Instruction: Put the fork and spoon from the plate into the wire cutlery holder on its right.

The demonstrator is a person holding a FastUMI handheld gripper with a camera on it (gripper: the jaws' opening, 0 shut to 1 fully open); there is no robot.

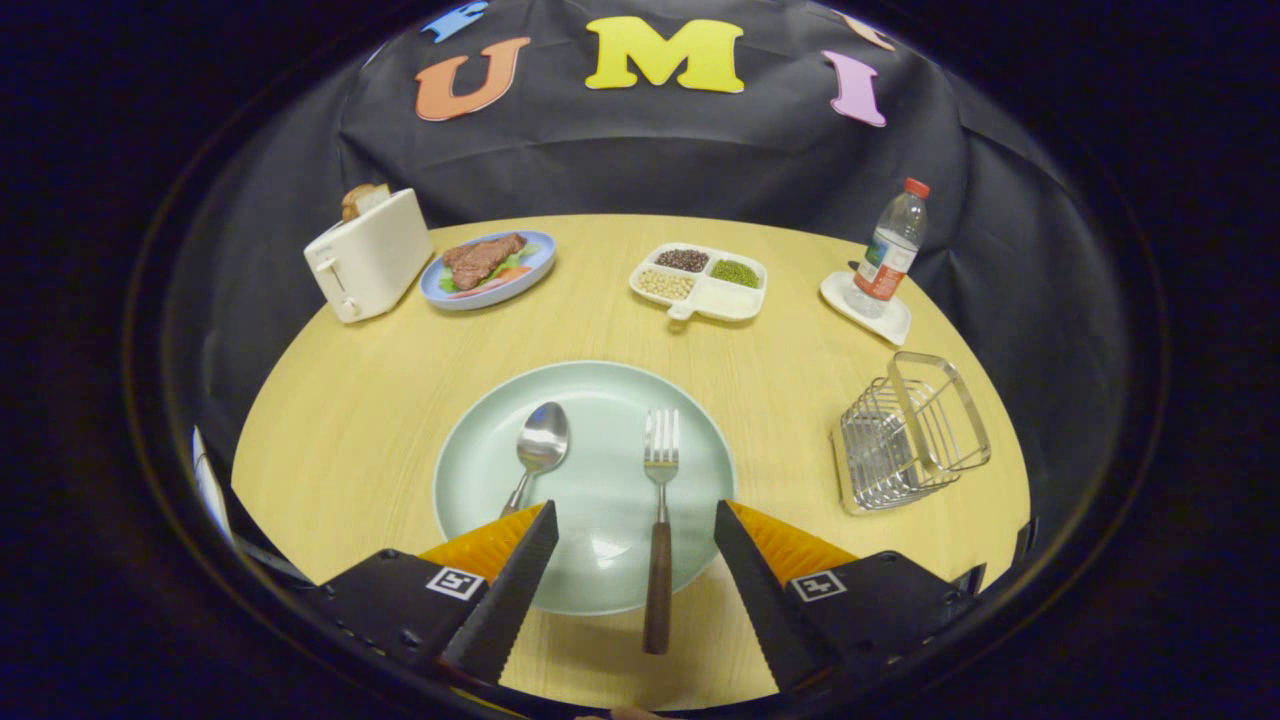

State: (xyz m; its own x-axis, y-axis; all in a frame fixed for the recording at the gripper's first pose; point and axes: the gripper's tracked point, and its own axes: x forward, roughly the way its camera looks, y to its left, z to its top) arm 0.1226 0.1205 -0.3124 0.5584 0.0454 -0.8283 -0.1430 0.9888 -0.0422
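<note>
Pale wood bench (380, 400), round, backed by black cloth, carries a green plate (600, 570). The claw (632, 515) hangs released over the plate, astride the fork (659, 520).

The tongs (635, 520) have dark housings with square black-and-white markers and fingers (510, 590) with serrated inner edges.

Round table (340, 420): plate (600, 560) at the near middle, spoon (538, 448) lying on its left half, fork (659, 520) on its right half with the handle overhanging the near rim. Gripper (634, 525) over the plate's near edge, fingers apart, fork handle between them. Wire holder (912, 430) right of the plate. Far side, left to right: toaster (366, 255), dish of food (487, 268), divided tray (700, 282), bottle (888, 250) on a small tray (866, 310).
</note>
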